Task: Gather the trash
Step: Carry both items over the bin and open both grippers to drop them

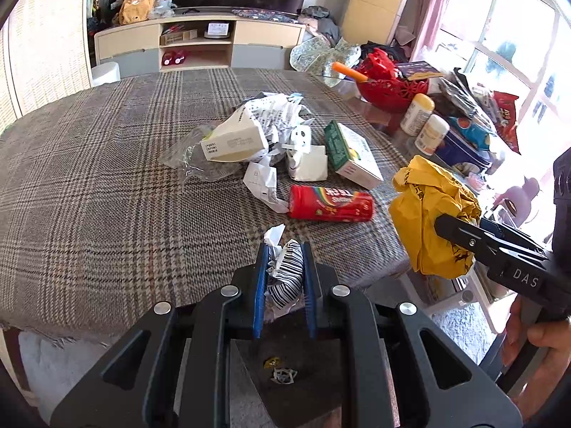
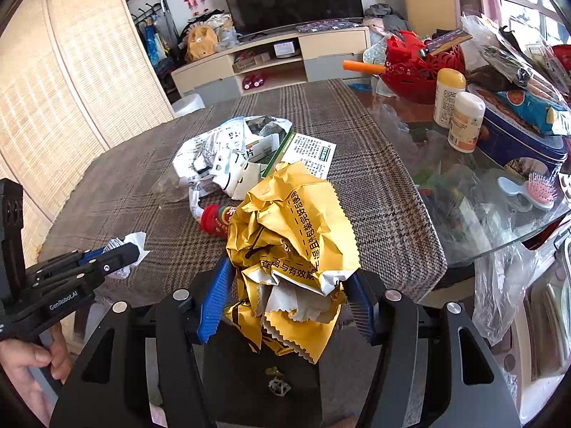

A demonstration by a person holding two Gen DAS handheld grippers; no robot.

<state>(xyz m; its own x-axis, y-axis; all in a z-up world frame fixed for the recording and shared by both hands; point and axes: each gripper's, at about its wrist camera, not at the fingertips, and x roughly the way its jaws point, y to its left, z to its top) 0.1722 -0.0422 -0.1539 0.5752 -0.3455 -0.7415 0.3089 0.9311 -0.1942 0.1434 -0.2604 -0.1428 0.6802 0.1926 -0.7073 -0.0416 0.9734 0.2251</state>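
Blue-padded jaws of the left gripper (image 1: 285, 249) are pressed onto a crumpled paper scrap (image 1: 285, 274) printed with black barcode stripes, which sits wedged between the two pads with a white torn corner poking out past the tips. The scrap is held just above the near edge of the plaid tablecloth (image 1: 107, 178).

Ahead of those jaws, a little to the right, lies a red candy tube (image 1: 330, 203) on its side (rainbow print on the label). Farther ahead is the rest of the litter pile: a green-and-white carton (image 1: 351, 155), a flattened white box (image 1: 232, 141), crumpled white wrappers (image 1: 271, 114) and a clear plastic bag (image 1: 189, 160) lying partly under the box.

Off to the right of the left jaws, the right gripper (image 2: 291, 285) pinches a bulky yellow foil bag (image 2: 289, 242) between its own blue pads; the jaws stand fairly wide because the crushed bag fills the gap. In the right wrist view the bag rises straight up in front of the jaws and hides much of the pile beyond, with only the red cap end of the tube showing to the left of it.

To the right of the right jaws, past the cloth's edge, a glass tabletop (image 2: 481, 214) carries two white bottles (image 2: 464, 121), a red basket (image 2: 417, 67) and a pink hairbrush (image 2: 535, 192).
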